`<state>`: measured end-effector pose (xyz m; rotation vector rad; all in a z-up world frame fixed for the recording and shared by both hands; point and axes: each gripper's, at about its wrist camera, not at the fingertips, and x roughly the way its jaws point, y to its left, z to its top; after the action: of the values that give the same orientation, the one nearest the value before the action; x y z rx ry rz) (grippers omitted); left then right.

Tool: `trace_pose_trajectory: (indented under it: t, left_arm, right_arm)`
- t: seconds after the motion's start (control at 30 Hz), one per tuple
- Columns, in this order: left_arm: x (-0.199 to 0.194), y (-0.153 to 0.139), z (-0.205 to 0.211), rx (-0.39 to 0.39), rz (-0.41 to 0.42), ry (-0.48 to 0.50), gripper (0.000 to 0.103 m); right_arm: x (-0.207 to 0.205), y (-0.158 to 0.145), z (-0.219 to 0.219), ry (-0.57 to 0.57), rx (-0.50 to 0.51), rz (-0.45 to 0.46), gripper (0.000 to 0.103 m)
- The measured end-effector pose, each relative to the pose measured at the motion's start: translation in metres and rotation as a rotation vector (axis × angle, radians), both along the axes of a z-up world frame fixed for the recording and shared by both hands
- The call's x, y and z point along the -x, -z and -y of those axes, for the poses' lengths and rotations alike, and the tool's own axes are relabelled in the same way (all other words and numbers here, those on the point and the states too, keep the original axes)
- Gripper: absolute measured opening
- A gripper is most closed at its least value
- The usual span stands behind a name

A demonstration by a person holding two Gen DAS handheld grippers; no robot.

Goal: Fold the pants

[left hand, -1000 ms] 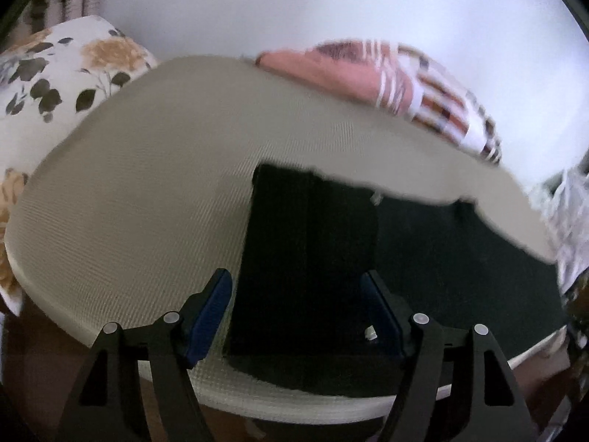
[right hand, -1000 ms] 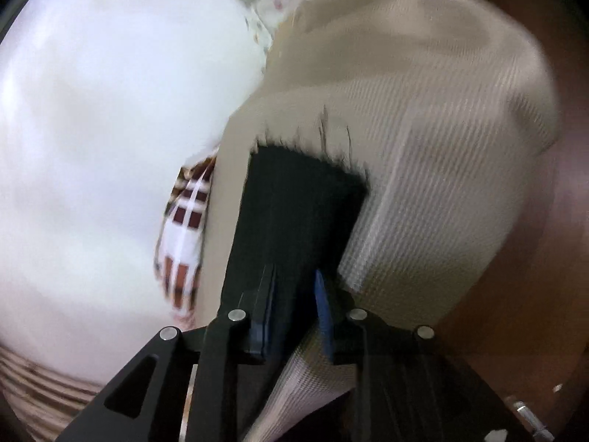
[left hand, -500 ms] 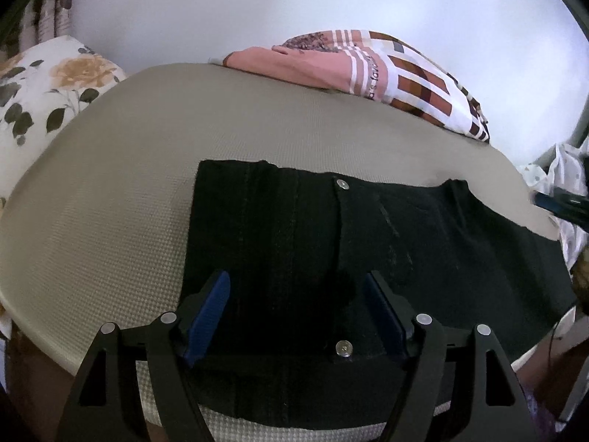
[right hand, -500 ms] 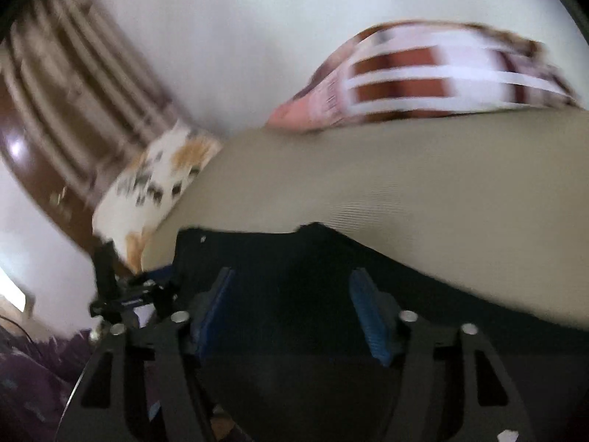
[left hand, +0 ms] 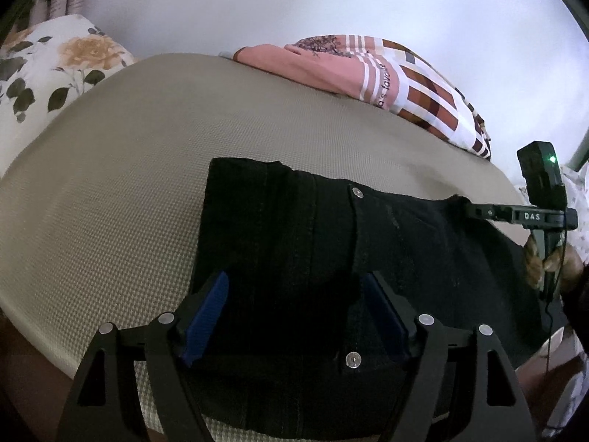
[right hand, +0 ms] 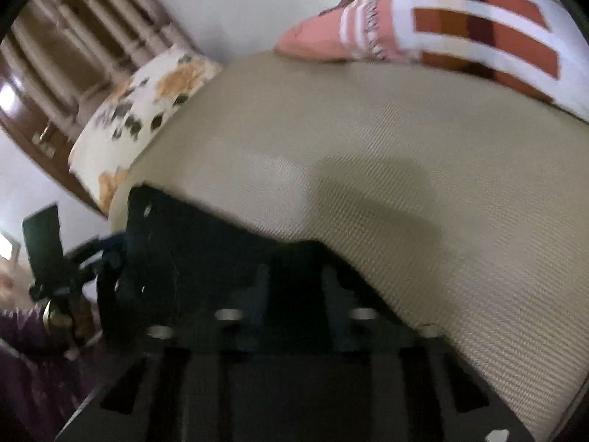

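Observation:
The black pants (left hand: 294,239) lie flat on a beige mat (left hand: 129,184), with the waist end and its metal buttons toward me. My left gripper (left hand: 294,283) hovers over the waist end. Its blue pads are wide apart and still opening, with cloth below them but not pinched. My right gripper (left hand: 469,209) reaches in from the right to the pants' far edge. In the blurred right wrist view its jaws (right hand: 294,276) are closing, and a raised peak of the pants (right hand: 191,243) sits between them. The left gripper (right hand: 103,258) shows at that view's left edge.
A floral pillow (left hand: 55,66) lies at the back left. A pink and brown striped cloth (left hand: 368,70) sits at the mat's far edge, against a white wall. A person's hand (left hand: 541,265) holds the right gripper. The mat's near edge curves just under my left gripper.
A beige fold that covered part of the pants is gone and they now lie spread out. The right gripper stood open half a second ago and has now narrowed onto the cloth.

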<state>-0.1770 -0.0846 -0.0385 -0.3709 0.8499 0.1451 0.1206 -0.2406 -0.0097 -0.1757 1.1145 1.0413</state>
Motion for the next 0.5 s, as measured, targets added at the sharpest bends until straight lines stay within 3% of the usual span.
trace_pose_trajectory:
  t: [0.13,0.3,0.5]
  left_arm:
    - [-0.001,0.001,-0.001,0.017,0.004,-0.003,0.081]
    - [-0.002,0.002,0.004,-0.016,-0.002,0.013,0.083]
    - [0.001,0.005,0.002,-0.017,0.023,0.014,0.084]
  right_arm:
    - [0.007,-0.007,-0.005,-0.069,0.031,0.037,0.013]
    - [-0.005,0.0,-0.015,-0.058,0.035,0.033,0.013]
    - [-0.003,0.002,-0.014,0.106,0.062,0.159,0.003]
